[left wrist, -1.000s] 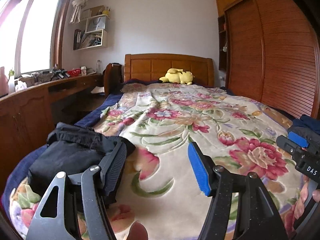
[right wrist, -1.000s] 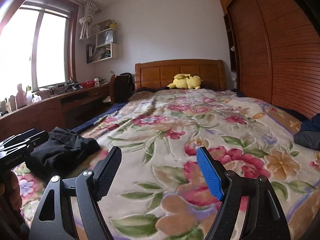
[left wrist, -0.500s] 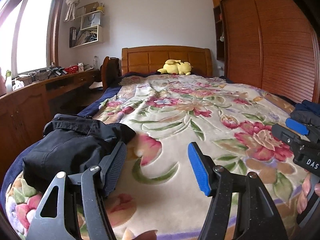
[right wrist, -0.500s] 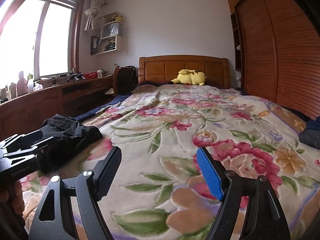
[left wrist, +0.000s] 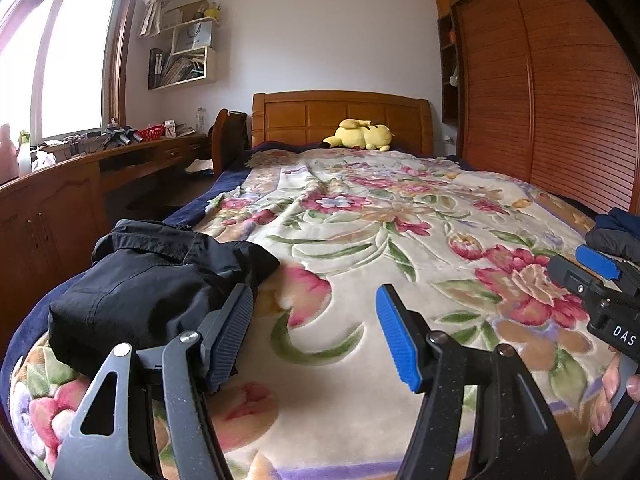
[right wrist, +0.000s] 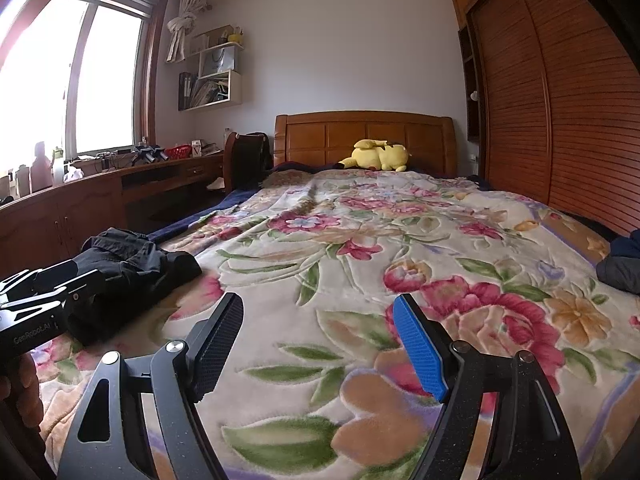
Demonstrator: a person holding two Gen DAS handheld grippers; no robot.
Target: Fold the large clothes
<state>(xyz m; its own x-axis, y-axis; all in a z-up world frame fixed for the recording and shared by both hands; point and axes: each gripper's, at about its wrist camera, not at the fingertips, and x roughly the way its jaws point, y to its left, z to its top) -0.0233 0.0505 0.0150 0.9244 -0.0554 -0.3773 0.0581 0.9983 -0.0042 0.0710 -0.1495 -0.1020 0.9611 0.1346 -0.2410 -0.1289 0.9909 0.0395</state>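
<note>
A crumpled black garment (left wrist: 148,280) lies on the near left corner of the floral bedspread (left wrist: 360,240); the right wrist view shows the same black garment (right wrist: 132,264) at the left. My left gripper (left wrist: 316,332) is open, nothing between its fingers, and its dark left pad (left wrist: 232,336) sits just at the garment's near edge. My right gripper (right wrist: 320,344) hangs open over bare bedspread (right wrist: 360,260), to the right of the garment. A dark blue and grey bundle of clothing (left wrist: 616,232) rests at the bed's right edge.
A yellow plush toy (left wrist: 360,136) sits by the wooden headboard (left wrist: 340,116). A long wooden desk (left wrist: 72,184) with clutter and a chair (left wrist: 228,136) run along the left wall under the window. Slatted wardrobe doors (left wrist: 560,100) stand close along the right side.
The left gripper has sunk toward the bed, so the black garment now looms larger by its left pad. The right gripper has stayed where it was. Both jaws kept their width.
</note>
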